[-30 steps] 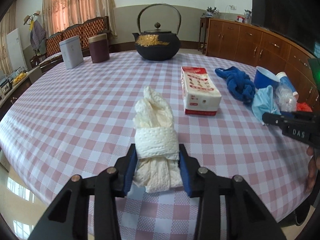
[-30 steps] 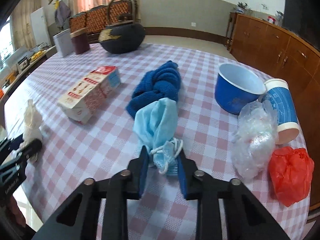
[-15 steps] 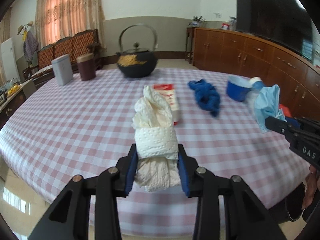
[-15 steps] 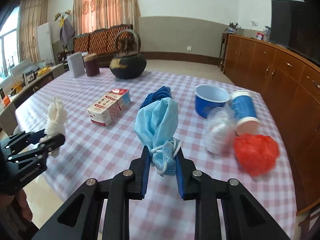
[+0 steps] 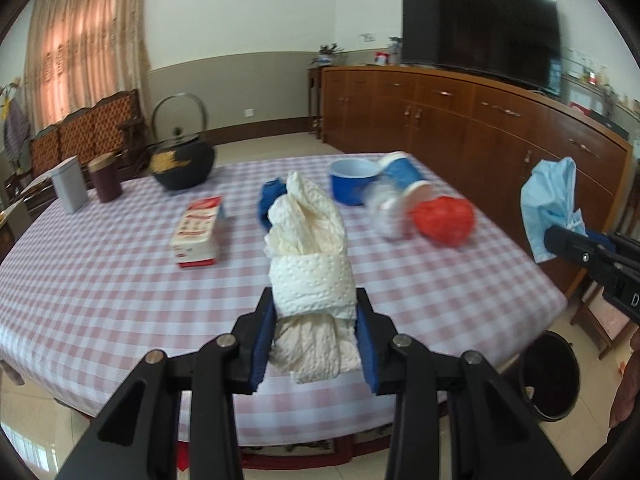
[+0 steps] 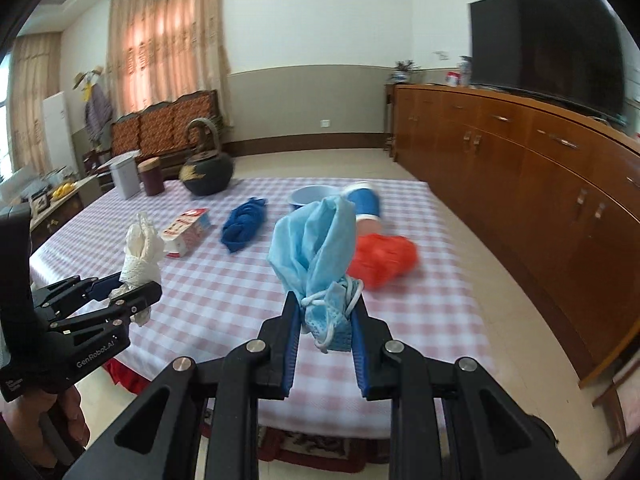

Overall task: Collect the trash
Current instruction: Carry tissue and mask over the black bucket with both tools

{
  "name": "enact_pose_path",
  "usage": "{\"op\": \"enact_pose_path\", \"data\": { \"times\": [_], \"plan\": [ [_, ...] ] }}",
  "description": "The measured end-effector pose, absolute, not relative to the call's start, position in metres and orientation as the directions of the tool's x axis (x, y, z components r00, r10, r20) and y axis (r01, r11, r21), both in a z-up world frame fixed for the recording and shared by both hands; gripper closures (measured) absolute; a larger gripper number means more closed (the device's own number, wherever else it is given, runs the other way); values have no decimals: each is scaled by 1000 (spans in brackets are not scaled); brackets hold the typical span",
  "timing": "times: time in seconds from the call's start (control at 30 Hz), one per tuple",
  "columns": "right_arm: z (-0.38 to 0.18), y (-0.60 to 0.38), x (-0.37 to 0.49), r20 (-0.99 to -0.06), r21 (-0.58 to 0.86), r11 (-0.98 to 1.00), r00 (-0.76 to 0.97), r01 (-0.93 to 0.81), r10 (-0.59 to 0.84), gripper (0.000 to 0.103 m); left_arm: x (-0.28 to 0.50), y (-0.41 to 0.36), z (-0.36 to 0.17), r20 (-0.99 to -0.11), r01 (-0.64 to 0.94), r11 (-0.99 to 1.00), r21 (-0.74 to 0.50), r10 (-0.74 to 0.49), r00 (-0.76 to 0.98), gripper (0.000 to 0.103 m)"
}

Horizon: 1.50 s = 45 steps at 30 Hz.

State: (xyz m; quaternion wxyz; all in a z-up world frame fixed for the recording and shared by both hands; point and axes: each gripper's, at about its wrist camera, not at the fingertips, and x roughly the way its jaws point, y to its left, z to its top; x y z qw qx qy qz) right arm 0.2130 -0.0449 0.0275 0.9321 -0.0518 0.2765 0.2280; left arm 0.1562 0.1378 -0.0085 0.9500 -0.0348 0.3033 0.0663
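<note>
Left wrist view
Left tongs (image 5: 316,336): clamped on a wad of paper towel (image 5: 310,268), pads pressing its lower half, held above the near edge of the tabletop (image 5: 100,280).
Paper towel: light, soft, crushable; its top fans out loose, so the banded middle where the pads sit is the sound place to hold.
Right tongs (image 5: 560,240): at the right edge, gripping a blue face mask (image 5: 550,204) out past the tabletop's edge.
Bin (image 5: 550,376): a dark round one on the floor, low right, beyond the tabletop corner; likely the drop spot for both loads.
Left on the tabletop: red plastic bag (image 5: 444,220), a clear crumpled wrapper (image 5: 384,210) (blurred, possibly plastic film), blue cloth (image 5: 270,200), tissue pack (image 5: 198,232), blue bowl (image 5: 352,180).

Right wrist view
Right tongs (image 6: 326,328): closed on the mask (image 6: 316,248) at its bunched lower end, where the ear loops knot.
Mask: limp, nearly weightless, not slippery; a pinch on the bunched end keeps it from sliding.
Left tongs (image 6: 132,292): at left, holding the towel wad (image 6: 140,252) over the tabletop's near side.
Red bag (image 6: 380,258): thin, slick film; best gripped at a gathered fold.
</note>
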Motion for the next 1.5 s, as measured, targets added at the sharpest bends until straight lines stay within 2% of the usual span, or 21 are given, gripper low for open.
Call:
{"op": "enact_pose_path", "data": {
  "times": [0.83, 1.5],
  "plan": [
    [44, -186, 150, -513, 38, 978, 836, -205, 195, 78, 147, 5, 23, -522, 133, 991, -22, -125, 843, 65],
    [21, -270, 123, -551, 22, 999, 834, -30, 37, 78, 153, -81, -6, -556, 335, 940, -60, -310, 771, 65]
  ]
}}
